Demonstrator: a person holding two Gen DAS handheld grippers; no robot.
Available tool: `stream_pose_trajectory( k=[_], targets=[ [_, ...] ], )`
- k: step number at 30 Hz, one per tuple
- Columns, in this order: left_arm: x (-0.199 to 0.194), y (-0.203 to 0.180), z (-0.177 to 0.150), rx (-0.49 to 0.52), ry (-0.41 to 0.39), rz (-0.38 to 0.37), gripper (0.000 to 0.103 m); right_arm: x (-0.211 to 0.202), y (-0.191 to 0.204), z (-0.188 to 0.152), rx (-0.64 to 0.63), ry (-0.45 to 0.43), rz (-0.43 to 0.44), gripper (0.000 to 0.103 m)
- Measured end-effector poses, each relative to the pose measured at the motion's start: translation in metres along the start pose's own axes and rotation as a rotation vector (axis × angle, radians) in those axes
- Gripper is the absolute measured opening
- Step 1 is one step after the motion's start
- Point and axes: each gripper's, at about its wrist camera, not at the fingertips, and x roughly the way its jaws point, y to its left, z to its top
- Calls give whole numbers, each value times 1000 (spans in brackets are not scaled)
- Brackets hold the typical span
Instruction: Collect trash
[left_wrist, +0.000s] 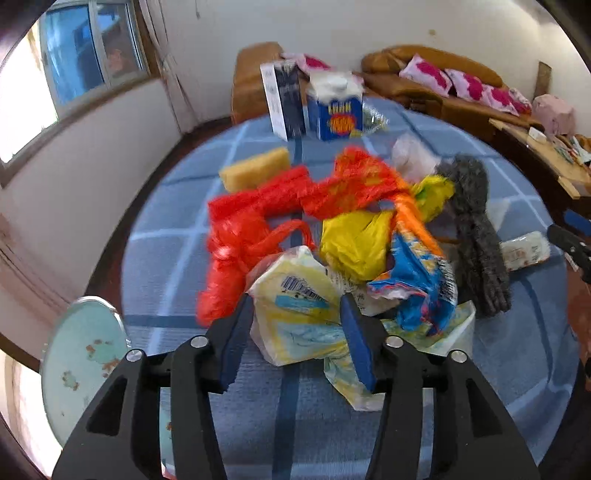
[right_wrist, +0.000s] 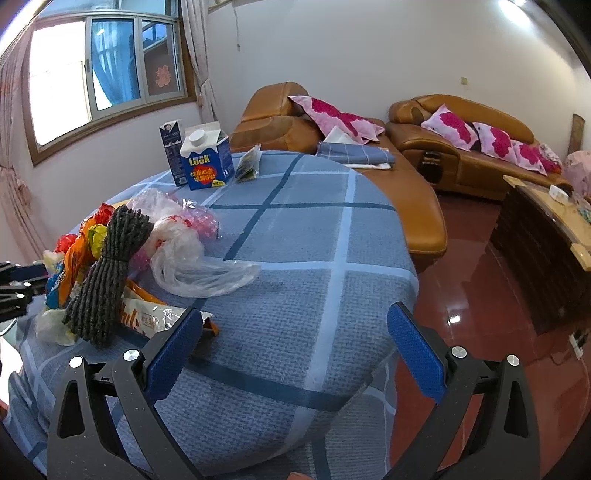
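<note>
Grey rope bundle beside wrappers

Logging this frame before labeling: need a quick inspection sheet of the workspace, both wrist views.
Surface: round table under a blue checked cloth.
Job's things: pale yellow wrapper nearest; red net bag, yellow bag, blue snack wrapper, clear plastic bag heaped together.
Clutter: grey yarn bundle, yellow sponge, blue LOOK carton, dark tall carton.
Grippers: left gripper fingers straddle the pale yellow wrapper, contact unclear through blur; right gripper open, holding nothing, over bare cloth.
Cables: nothing seen.
Surroundings: tan leather sofas with pink cushions, window, red glossy floor.
</note>
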Motion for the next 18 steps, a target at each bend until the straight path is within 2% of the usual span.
stream_pose_trajectory(
  k=[2, 5, 6, 7, 12, 18],
  targets=[
    [4, -4, -1, 11, 2, -8, 32, 0, 0, -1, -2, -2, 0, 98],
    [3, -5, 1, 9, 0, -5, 11, 1, -1, -1, 5, -1, 3, 98],
    [2, -4, 0, 5, 1, -9, 9, 1, -1, -2, 6, -1, 3, 98],
    [1, -3, 0, -3, 0, -15, 2, 1, -1, -2, 7, 1, 4, 98],
    [-13, 6, -3, -39, -18, -16, 0, -2, 1, 0, 4, -8, 3, 98],
    [-54, 22, -3, -93, -90, 12, 0, -2, 6, -1, -6, -7, 8, 98]
  ],
)
